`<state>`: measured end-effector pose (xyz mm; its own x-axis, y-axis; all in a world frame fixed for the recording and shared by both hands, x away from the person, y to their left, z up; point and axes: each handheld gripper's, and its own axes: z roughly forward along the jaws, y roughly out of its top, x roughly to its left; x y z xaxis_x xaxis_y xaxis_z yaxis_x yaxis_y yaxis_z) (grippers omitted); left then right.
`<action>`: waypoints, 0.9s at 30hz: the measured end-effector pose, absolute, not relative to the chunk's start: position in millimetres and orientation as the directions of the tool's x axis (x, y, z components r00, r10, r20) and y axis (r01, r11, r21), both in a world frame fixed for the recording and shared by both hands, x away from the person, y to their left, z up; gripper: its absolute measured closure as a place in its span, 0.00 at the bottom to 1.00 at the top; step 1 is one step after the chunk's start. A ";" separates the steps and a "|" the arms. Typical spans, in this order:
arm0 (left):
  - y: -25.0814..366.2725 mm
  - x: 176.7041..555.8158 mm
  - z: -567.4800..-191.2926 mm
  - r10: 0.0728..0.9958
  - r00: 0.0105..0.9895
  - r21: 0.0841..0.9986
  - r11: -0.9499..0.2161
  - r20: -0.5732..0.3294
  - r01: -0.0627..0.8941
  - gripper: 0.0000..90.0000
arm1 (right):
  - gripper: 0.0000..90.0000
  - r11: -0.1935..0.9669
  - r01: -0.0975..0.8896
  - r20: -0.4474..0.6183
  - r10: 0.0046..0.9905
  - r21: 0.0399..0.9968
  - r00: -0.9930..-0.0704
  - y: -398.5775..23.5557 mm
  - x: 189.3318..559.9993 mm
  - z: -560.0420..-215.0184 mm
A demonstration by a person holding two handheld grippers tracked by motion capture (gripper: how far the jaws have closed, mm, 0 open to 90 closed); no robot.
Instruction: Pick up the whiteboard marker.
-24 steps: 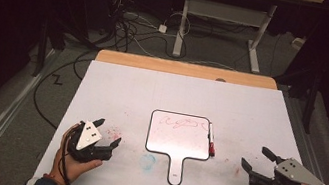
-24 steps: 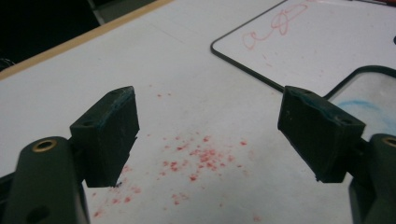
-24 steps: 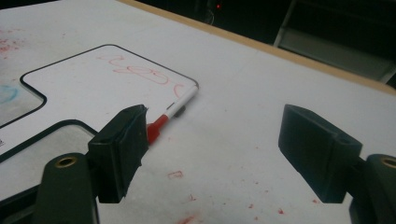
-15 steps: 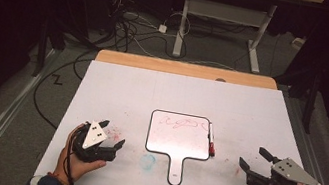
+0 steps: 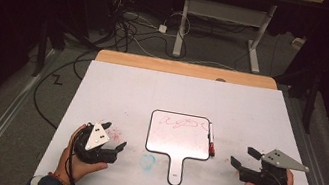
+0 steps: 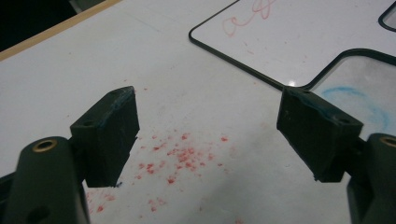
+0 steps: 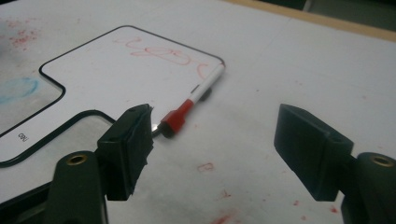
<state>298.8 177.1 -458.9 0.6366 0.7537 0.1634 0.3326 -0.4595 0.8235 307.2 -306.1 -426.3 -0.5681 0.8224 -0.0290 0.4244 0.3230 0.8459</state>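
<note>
Both grippers hover with jaws wide and empty, left gripper over red specks, right gripper near the marker. On the table the small whiteboard carries a red scribble; the marker lies along its right edge, untouched. Nothing looks started yet. Scribble's wording is unreadable, and the faint blue smudge is hard to identify.

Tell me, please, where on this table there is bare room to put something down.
The far half of the table, beyond the handheld whiteboard, is bare. So are the strips between the whiteboard and each gripper, left gripper and right gripper. The crowded spot is the whiteboard's right edge, where the red marker lies.
</note>
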 end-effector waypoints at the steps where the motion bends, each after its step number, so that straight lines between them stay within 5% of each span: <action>1: 177.0 299.1 -459.1 0.752 0.640 0.823 -0.459 0.161 0.333 0.22 | 0.33 0.323 0.424 -0.029 0.822 0.846 -0.568 -306.1 307.2 -426.3; 27: 174.0 300.5 -465.9 0.735 0.658 0.797 -0.492 0.166 0.349 0.22 | 0.59 0.367 0.726 0.154 0.827 0.582 -0.541 -241.4 439.0 -436.2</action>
<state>300.5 174.0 -465.9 0.6578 0.7347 0.1657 0.3491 -0.4924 0.7973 439.0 -241.4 -436.2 -0.5411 0.8268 0.1537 0.7255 0.3666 0.5825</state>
